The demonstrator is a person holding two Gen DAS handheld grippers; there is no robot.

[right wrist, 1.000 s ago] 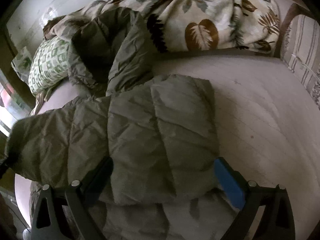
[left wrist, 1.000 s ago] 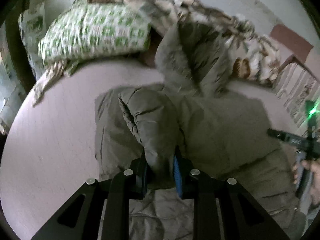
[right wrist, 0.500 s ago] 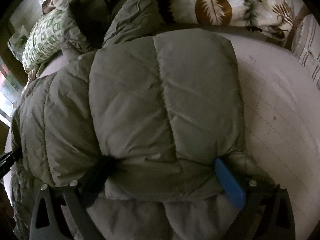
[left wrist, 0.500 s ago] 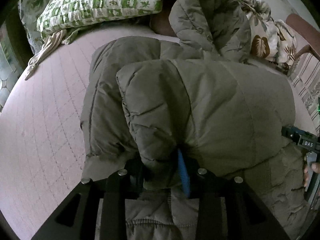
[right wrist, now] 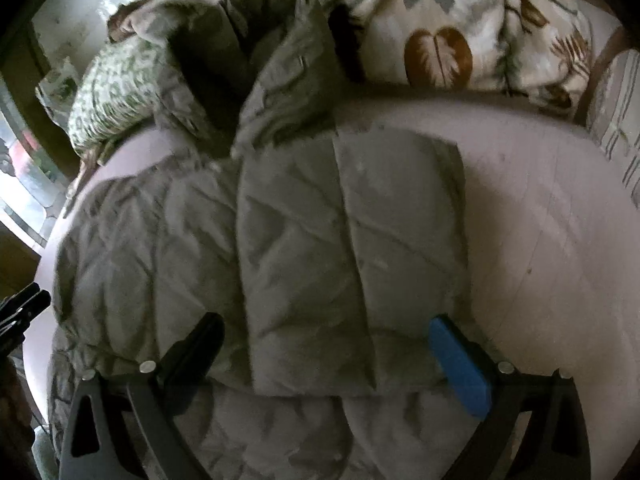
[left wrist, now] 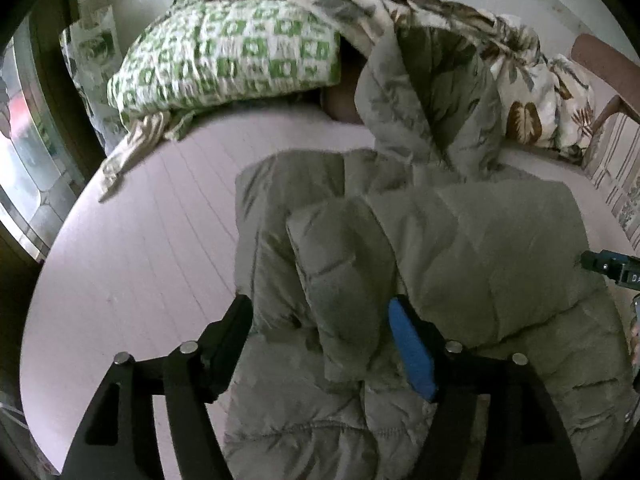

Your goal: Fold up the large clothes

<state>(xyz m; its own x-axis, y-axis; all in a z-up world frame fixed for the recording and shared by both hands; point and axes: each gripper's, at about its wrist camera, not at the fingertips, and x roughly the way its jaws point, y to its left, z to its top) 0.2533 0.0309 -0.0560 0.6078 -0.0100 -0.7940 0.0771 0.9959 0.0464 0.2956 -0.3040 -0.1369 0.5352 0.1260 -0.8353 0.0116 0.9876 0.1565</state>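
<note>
An olive puffer jacket (left wrist: 460,264) lies part-folded on the bed (left wrist: 152,240), hood toward the pillows. The left gripper (left wrist: 320,332), jaws just spreading, straddles a released fold; the right gripper (right wrist: 324,344) stands wide, pinching nothing.

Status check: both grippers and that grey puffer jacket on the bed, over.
Left gripper just opened, right gripper open. Jacket folded, released. Hood end against leaf-print duvet.
</note>
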